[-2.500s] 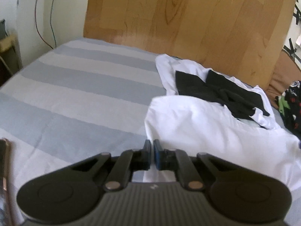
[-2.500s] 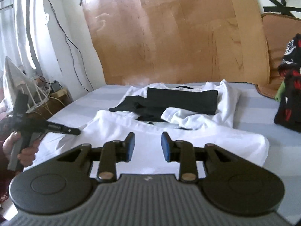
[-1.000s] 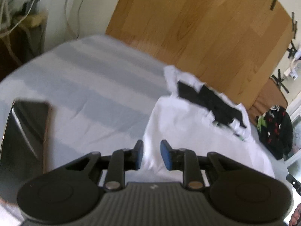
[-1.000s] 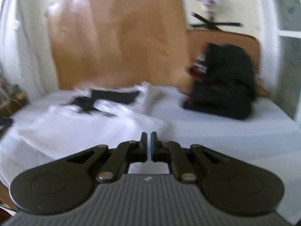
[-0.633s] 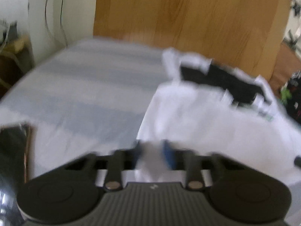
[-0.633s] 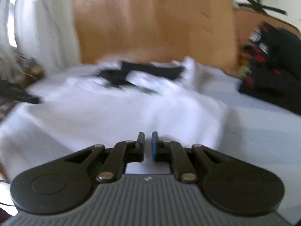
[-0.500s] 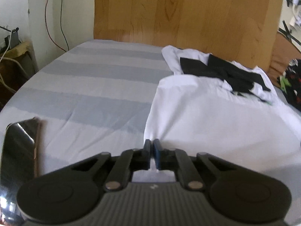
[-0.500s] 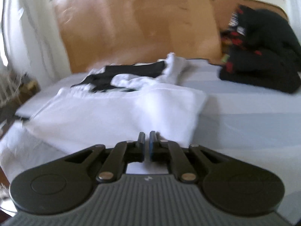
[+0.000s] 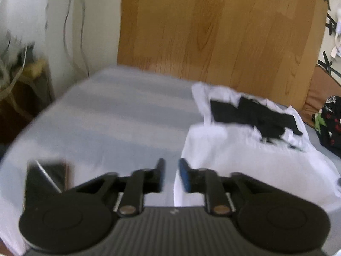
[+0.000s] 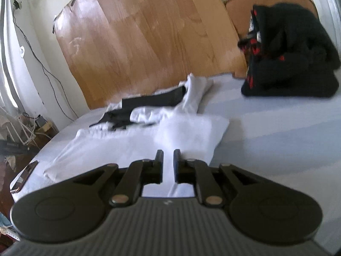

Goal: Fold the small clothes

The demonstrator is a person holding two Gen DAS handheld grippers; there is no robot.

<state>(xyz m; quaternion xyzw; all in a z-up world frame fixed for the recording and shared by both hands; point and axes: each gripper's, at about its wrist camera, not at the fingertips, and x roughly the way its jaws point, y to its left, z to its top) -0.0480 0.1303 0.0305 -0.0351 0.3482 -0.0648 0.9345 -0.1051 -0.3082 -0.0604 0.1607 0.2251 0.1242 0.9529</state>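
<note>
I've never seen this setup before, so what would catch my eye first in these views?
A large white garment spreads over the grey-striped bed, with a black piece of clothing lying on white fabric behind it. A tall wood-grain board leans at the bed's head, and a dark red-patterned pile of clothes sits at the far right.
</note>
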